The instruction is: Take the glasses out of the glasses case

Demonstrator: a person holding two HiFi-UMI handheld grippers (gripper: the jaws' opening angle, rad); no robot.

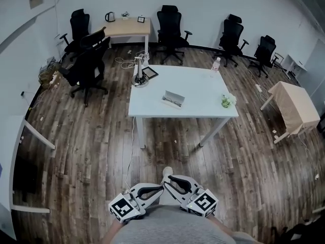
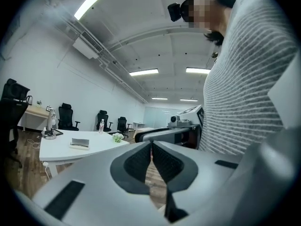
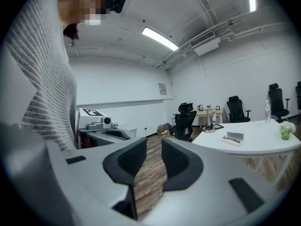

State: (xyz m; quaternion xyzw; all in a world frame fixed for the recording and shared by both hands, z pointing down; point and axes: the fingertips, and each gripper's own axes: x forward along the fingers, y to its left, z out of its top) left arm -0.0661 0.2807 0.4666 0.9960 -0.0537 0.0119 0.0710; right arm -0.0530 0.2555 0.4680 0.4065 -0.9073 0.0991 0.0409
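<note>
The grey glasses case (image 1: pixel 173 99) lies shut near the middle of the white table (image 1: pixel 203 111), well away from me. It also shows small in the left gripper view (image 2: pixel 79 143) and in the right gripper view (image 3: pixel 233 137). Both grippers hang low by my body, over the wooden floor. My left gripper (image 1: pixel 161 187) (image 2: pixel 151 145) is shut, its pads touching with nothing between them. My right gripper (image 1: pixel 170 179) (image 3: pixel 154 142) stands a narrow gap apart and holds nothing. No glasses are in sight.
On the table stand a water bottle (image 1: pixel 216 64), a small green plant (image 1: pixel 227 101), a stand (image 1: pixel 139 75) and a tablet (image 1: pixel 150 73). Black office chairs (image 1: pixel 87 65) ring the room. A wooden desk (image 1: pixel 127 27) is at the back, a small wooden table (image 1: pixel 297 105) at right.
</note>
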